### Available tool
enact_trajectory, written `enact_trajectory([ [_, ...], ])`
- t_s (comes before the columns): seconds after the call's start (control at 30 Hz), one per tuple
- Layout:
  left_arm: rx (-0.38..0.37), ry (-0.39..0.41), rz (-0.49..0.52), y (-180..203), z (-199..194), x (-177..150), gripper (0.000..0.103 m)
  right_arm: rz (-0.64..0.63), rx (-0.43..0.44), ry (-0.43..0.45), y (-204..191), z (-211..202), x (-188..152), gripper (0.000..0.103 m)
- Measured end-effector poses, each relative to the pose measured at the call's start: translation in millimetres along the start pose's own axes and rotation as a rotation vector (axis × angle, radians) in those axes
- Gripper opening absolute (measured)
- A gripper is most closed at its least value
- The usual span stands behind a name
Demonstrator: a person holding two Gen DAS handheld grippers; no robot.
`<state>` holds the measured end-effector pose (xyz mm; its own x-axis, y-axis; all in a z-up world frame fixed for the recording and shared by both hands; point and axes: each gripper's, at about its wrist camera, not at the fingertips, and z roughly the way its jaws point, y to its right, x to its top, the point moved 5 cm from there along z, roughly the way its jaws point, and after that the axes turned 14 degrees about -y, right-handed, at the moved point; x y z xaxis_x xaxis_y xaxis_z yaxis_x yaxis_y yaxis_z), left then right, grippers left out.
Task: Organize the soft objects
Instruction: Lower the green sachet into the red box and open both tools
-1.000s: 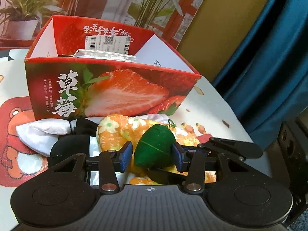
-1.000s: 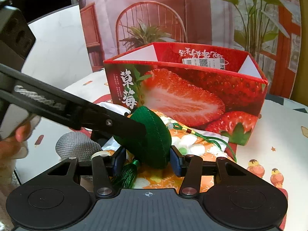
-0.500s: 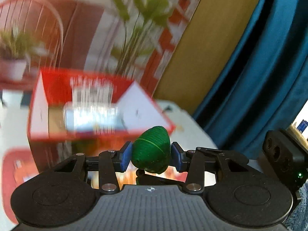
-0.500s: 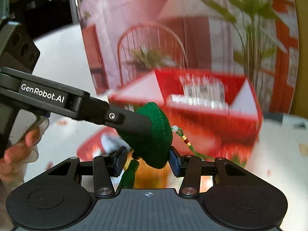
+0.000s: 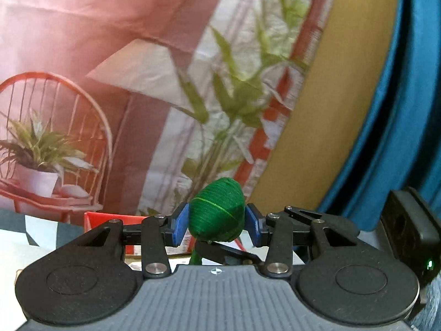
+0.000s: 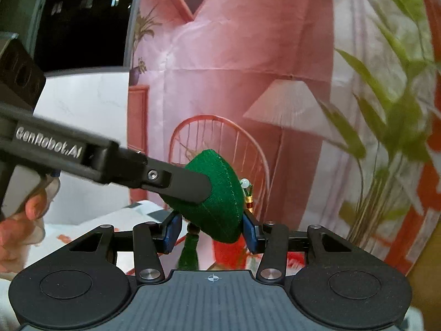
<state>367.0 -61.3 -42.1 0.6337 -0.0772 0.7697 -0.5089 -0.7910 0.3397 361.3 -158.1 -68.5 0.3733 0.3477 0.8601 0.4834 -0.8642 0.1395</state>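
**A:** Carrying step, I'd say: green pouch (image 5: 216, 212) pinched between the left gripper (image 5: 216, 227) pads, with the right gripper (image 6: 209, 231) clamped on it too. Red box (image 5: 110, 218) sits below, just ahead.

**B:** Next move's probably lowering it over that box. Right view alone shows its tassel (image 6: 190, 253), bead (image 6: 244, 184) and a hand (image 6: 19, 220).

each wrist view looks forward along its own jaws, close up, toward the printed backdrop (image 5: 154, 55). both views share the green pouch (image 5: 217, 211) and the backdrop's chair and lamp; the right view also catches the left gripper (image 6: 204, 190).
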Motion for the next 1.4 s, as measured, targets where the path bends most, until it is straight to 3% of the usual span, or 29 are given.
enact_trajectory([
  [0.3,0.078,-0.077,-0.058,-55.1,28.7,-12.7,0.046,-0.014,0.02,-0.065,-8.1,73.1,-7.3,0.043],
  [0.7,0.138,-0.234,-0.1,-92.2,65.3,-49.1,0.046,0.131,0.152,-0.25,-11.0,131.0,-48.1,0.044],
  [0.87,0.179,-0.255,-0.087,-92.2,65.8,-55.8,0.048,0.173,0.142,-0.29,-6.9,133.2,-58.1,0.047],
  [0.93,0.197,-0.255,-0.084,-91.6,62.4,-57.2,0.048,0.173,0.131,-0.296,-6.0,130.3,-60.9,0.054],
  [1.03,0.225,-0.249,-0.079,-88.2,53.4,-60.1,0.048,0.161,0.113,-0.295,-4.9,123.3,-64.9,0.056],
  [1.27,0.304,-0.207,-0.041,-69.5,20.3,-77.9,0.048,0.191,0.053,-0.228,4.0,82.2,-80.4,0.056],
  [1.4,0.299,-0.194,-0.058,-57.7,2.8,-95.5,0.048,0.231,0.034,-0.183,9.3,50.2,-92.5,0.056],
])
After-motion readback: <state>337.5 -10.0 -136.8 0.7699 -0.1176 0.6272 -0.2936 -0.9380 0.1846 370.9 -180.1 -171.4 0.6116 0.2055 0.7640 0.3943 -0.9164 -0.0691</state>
